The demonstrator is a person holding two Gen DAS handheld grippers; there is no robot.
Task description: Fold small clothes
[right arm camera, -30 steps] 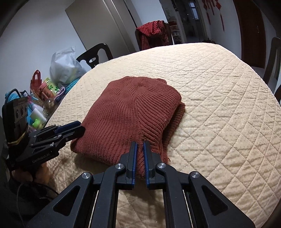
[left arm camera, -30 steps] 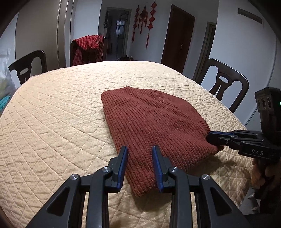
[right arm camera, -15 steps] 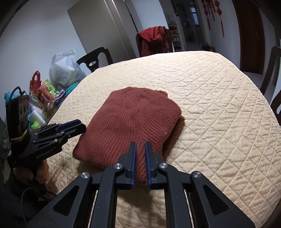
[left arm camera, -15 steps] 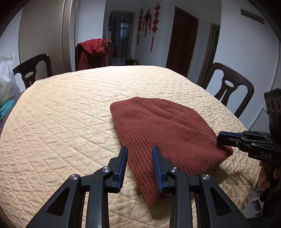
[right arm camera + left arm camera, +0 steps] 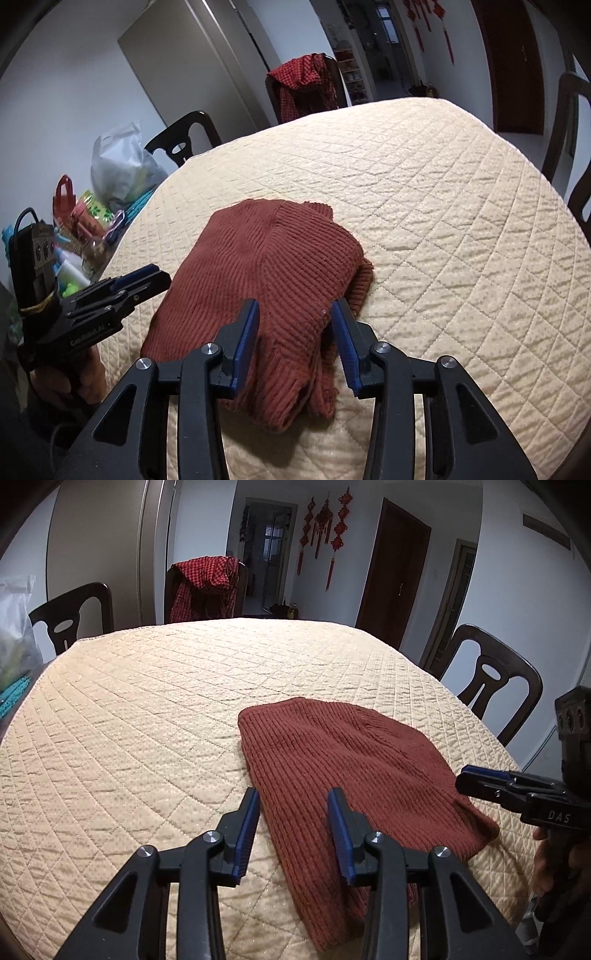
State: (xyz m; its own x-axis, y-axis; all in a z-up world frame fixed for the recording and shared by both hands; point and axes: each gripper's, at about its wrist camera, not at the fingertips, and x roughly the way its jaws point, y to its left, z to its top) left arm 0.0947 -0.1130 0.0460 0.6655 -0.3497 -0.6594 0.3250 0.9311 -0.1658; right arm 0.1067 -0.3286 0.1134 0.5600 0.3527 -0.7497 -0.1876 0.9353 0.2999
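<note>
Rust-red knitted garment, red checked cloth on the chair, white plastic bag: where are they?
Rust-red knitted garment (image 5: 332,760): left wrist view, middle of its folded top layer.
Red checked cloth (image 5: 203,579): left wrist view, part draped over the chair back.
White plastic bag (image 5: 118,162): right wrist view, its side.

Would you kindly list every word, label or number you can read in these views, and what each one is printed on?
"DAS": white letters on the right hand-held gripper, seen from the left wrist.
"GenRobot.AI", small, partly uncertain: side of the left hand-held gripper, seen from the right wrist.
Packages beside the table: print too small to read.
</note>
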